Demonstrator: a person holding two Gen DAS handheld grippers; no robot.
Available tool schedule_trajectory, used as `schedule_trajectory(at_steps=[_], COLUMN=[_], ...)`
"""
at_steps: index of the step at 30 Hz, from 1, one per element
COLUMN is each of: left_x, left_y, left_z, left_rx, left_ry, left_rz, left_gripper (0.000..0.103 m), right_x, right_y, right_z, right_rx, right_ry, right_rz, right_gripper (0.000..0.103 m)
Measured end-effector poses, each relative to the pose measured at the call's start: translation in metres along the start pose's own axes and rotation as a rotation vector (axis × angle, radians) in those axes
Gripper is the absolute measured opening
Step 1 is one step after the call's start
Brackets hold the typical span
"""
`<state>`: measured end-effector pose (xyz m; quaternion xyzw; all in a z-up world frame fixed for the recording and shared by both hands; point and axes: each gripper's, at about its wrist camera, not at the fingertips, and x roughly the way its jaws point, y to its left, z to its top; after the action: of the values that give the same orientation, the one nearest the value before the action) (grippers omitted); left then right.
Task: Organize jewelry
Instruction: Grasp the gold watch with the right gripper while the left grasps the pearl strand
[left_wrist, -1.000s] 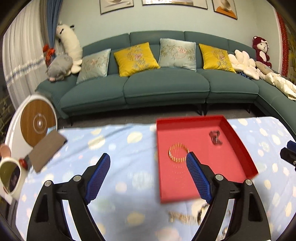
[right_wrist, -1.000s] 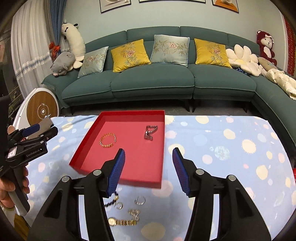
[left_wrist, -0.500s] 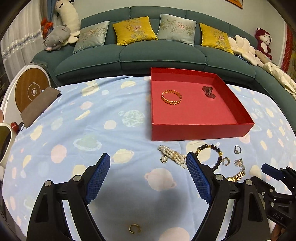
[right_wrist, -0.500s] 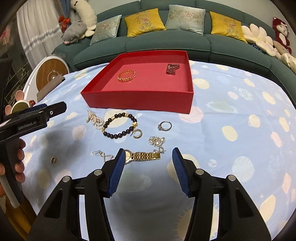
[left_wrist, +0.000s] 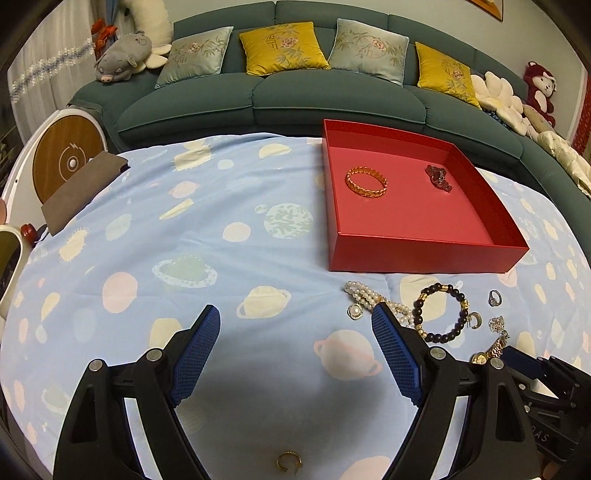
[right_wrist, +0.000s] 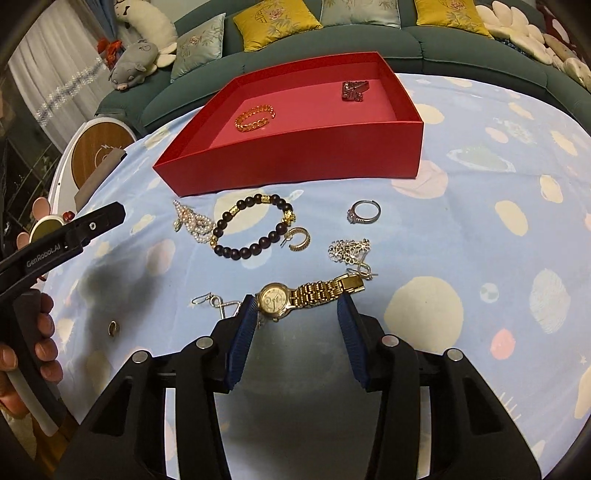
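Observation:
A red tray (right_wrist: 295, 162) (left_wrist: 424, 254) on the blue cloth holds a gold bracelet (right_wrist: 255, 117) and a dark red watch (right_wrist: 354, 90). Loose jewelry lies in front of it: a gold watch (right_wrist: 295, 295), a dark bead bracelet (right_wrist: 255, 230), a pearl necklace (right_wrist: 194, 221), a silver ring (right_wrist: 364, 212), a gold hoop (right_wrist: 297, 239) and a silver cluster (right_wrist: 349, 251). My right gripper (right_wrist: 297, 310) is open, low, its fingers on either side of the gold watch. My left gripper (left_wrist: 295, 332) is open and empty above bare cloth, left of the pearls (left_wrist: 369, 301).
A small gold ring (left_wrist: 290, 461) lies near the cloth's front edge. A silver earring (right_wrist: 214, 302) lies left of the watch. A brown pad (left_wrist: 81, 192) and a round wooden disc (left_wrist: 66, 158) sit at the left. A teal sofa (left_wrist: 295, 99) stands behind the table.
Both grippers have come down and tilted toward the table. The right gripper has moved forward so that the gold watch lies between its fingers. Nothing has been picked up.

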<state>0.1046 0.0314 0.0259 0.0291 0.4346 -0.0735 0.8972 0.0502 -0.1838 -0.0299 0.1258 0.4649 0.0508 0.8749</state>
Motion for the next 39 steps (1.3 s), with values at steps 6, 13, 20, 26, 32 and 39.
schedule_trajectory(at_steps=[6, 13, 20, 26, 32, 39], left_x=[0.000, 0.009, 0.023, 0.041, 0.058, 0.069], left_y=[0.002, 0.004, -0.002, -0.020, -0.035, -0.044], left_z=[0.001, -0.001, -0.002, 0.003, 0.008, 0.004], left_rx=[-0.008, -0.028, -0.045, -0.054, -0.045, -0.027], left_ry=[0.005, 0.032, 0.056, 0.079, 0.096, 0.100], left_rz=[-0.006, -0.017, -0.028, -0.060, -0.060, -0.071], left_gripper=[0.081, 0.081, 0.081, 0.081, 0.081, 0.066], right_x=[0.007, 0.017, 0.015, 0.009, 0.005, 0.001], right_y=[0.010, 0.025, 0.018, 0.009, 0.002, -0.004], right_z=[0.006, 0.011, 0.012, 0.008, 0.004, 0.003], right_rx=[-0.017, -0.114, -0.125, -0.104, -0.089, -0.085], right_ry=[-0.020, -0.058, -0.060, -0.046, -0.038, -0.037], right_rz=[-0.027, -0.112, -0.146, -0.130, -0.113, -0.108], right_gripper=[0.044, 0.040, 0.011, 0.011, 0.011, 0.011])
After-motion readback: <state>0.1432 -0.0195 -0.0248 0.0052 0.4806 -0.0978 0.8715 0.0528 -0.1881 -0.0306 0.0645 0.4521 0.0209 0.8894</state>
